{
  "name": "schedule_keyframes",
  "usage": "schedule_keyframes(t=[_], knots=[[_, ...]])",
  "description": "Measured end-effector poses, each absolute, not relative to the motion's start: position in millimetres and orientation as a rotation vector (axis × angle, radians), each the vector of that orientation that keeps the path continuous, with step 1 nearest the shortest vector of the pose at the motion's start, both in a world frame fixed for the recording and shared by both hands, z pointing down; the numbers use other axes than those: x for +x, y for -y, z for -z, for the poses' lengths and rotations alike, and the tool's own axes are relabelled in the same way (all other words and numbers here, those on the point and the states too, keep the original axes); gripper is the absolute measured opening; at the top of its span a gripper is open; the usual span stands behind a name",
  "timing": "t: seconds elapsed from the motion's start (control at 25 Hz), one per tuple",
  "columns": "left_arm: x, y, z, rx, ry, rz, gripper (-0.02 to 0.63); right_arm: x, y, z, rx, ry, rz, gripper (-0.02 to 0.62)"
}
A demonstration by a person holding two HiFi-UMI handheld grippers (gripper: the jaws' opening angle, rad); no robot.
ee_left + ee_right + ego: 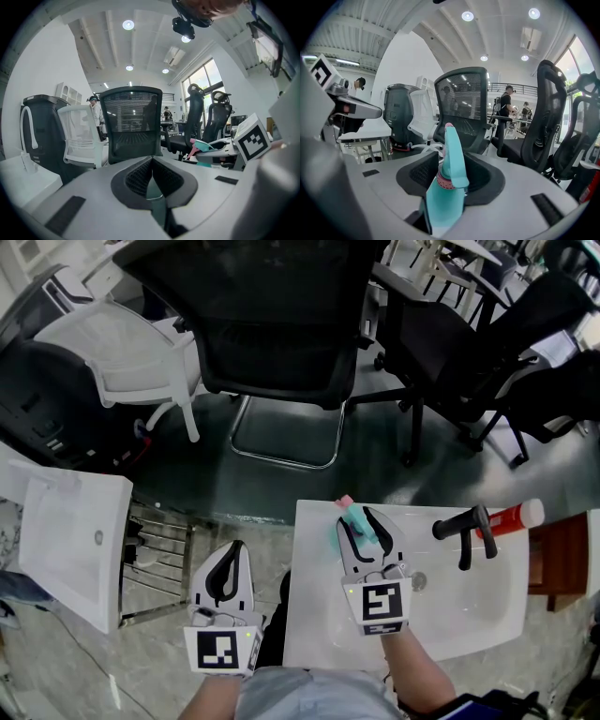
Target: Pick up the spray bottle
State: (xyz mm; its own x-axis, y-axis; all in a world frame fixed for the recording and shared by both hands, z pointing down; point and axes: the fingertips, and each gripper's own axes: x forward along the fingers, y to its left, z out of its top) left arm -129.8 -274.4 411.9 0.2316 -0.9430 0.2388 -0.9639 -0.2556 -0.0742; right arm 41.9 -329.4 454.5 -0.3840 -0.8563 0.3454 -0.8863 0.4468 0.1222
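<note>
Left of sink (469, 607): left gripper (234, 551), jaws together, nothing between. Parked off sink's side, probably idle because not needed for a one-handed lift.

Over sink's near-left part: right gripper (362, 527), clamped on bottle (357, 516). Jaws wide round the teal body, bottle lying lengthwise between them. Spray head and pink nozzle past the tips, toward sink's far edge. Held by the body, likely for flat sides under the pads and a free spray head. Tilted along with the gripper's slight downward pitch. Looks clear of sink's floor, so pickup judged done or nearly so; contact underneath not ruled out.

At sink's far-right rim: black faucet (464, 529), well apart from bottle, no obstacle to a straight lift.

Just beyond sink's far-right corner: red-and-white tube (509, 517), untouched, not part of the job.

Risk: slip on smooth plastic with any loosening of the grip.
</note>
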Motion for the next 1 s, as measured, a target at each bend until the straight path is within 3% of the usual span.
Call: schedule_keyframes(t=[1.0], knots=[[-117,263,-390,2.438,1.888,-0.324,0.018,45,316,-431,1.471,2.42,-0.129,0.158]])
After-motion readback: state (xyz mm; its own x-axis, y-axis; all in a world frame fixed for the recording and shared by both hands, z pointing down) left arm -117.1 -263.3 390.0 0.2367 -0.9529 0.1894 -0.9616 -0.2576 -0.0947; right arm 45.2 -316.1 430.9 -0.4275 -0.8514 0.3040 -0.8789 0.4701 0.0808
